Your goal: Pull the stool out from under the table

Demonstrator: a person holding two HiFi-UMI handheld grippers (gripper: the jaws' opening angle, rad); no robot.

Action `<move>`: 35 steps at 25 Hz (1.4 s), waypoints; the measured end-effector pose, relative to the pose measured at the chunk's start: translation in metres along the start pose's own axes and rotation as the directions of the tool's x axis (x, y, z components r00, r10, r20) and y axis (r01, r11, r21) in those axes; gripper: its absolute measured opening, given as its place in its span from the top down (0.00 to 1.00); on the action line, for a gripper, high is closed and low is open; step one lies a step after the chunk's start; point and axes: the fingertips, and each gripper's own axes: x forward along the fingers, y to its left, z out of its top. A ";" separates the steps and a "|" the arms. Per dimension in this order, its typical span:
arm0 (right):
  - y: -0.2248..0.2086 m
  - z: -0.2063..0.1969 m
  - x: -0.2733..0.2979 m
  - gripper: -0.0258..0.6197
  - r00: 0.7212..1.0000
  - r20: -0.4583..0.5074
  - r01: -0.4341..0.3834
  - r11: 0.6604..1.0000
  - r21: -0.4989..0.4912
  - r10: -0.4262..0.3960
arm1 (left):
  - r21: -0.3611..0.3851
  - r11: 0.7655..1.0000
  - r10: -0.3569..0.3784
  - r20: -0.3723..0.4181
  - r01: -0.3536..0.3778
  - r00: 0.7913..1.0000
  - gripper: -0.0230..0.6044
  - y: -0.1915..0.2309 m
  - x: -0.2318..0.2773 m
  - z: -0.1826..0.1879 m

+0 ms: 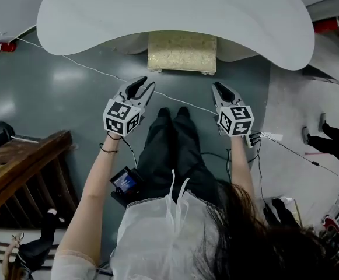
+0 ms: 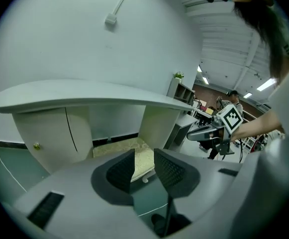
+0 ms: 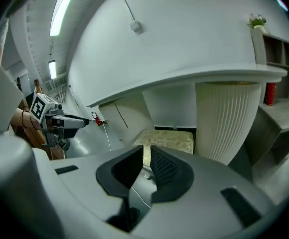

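Note:
The stool [image 1: 181,52], with a pale gold patterned cushion, stands tucked under the front edge of the white table [image 1: 175,7]. Both grippers hang above the floor just short of it, pointing at it and touching nothing. My left gripper [image 1: 150,85] is in front of the stool's left corner, its jaws a narrow gap apart with nothing between them. My right gripper [image 1: 215,86], in front of the right corner, is shut and empty. The left gripper view shows the left gripper [image 2: 144,157], the stool [image 2: 112,147] and the table [image 2: 84,94]. The right gripper view shows the right gripper [image 3: 146,154] and the stool [image 3: 174,141].
A ribbed white pedestal [image 3: 226,118] carries the table to the right of the stool. A white cable [image 1: 93,69] runs across the grey floor under the grippers. Dark wooden furniture [image 1: 17,162] stands at the left. Another person's feet [image 1: 329,139] are at the right edge.

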 end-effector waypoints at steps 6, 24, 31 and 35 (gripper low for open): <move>-0.050 -0.037 0.057 0.88 0.998 -0.062 0.001 0.998 0.057 0.003 | -0.020 1.000 -0.006 -0.091 0.005 0.996 0.78 0.053 0.052 -0.044; -0.166 -0.131 0.205 0.51 0.967 -0.218 -0.015 0.885 0.466 0.131 | -0.470 0.881 -0.188 -0.247 0.052 0.951 0.41 0.185 0.193 -0.179; -0.157 -0.120 0.217 0.49 0.958 -0.167 -0.105 0.827 0.552 0.233 | -0.565 0.819 -0.257 -0.207 0.099 0.944 0.39 0.193 0.206 -0.186; -0.157 -0.128 0.217 0.49 0.950 -0.101 -0.158 0.738 0.656 0.294 | -0.665 0.724 -0.343 -0.117 0.183 0.932 0.39 0.183 0.209 -0.186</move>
